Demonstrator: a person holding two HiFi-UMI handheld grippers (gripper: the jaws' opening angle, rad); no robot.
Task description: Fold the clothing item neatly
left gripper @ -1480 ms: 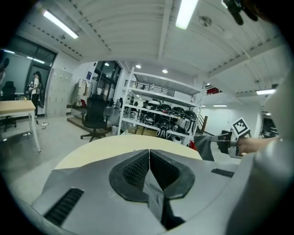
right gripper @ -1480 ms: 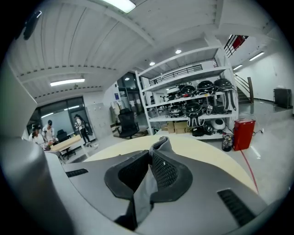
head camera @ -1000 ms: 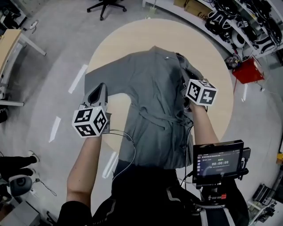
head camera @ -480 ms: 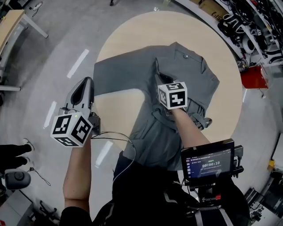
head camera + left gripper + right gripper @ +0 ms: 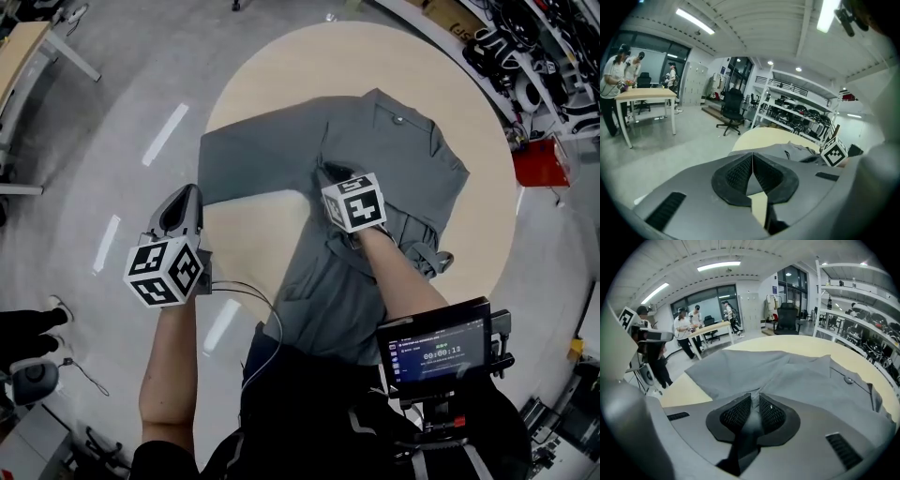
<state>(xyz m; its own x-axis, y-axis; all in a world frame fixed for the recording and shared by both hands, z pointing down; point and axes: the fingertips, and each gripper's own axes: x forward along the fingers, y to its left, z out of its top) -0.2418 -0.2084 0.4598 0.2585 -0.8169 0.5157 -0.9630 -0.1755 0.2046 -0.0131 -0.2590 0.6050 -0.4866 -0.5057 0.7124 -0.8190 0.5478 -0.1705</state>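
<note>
Since the earlier frame my right tool (image 5: 330, 176) has swung inward and down, drawing the shirt's (image 5: 412, 159) side panel over its middle on the table (image 5: 281, 66). The tool is clamped on a fabric fold. My left tool (image 5: 184, 199), jaws together and empty, hangs beside the outspread sleeve. This looks like the first side fold; the next move is probably to lay it flat and release.

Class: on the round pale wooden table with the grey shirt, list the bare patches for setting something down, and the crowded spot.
Free: the far arc of the round pale wooden table, beyond the grey shirt; and the near-left wedge between its sleeve and body. Crowded: the middle, where the right gripper pinches fabric.
</note>
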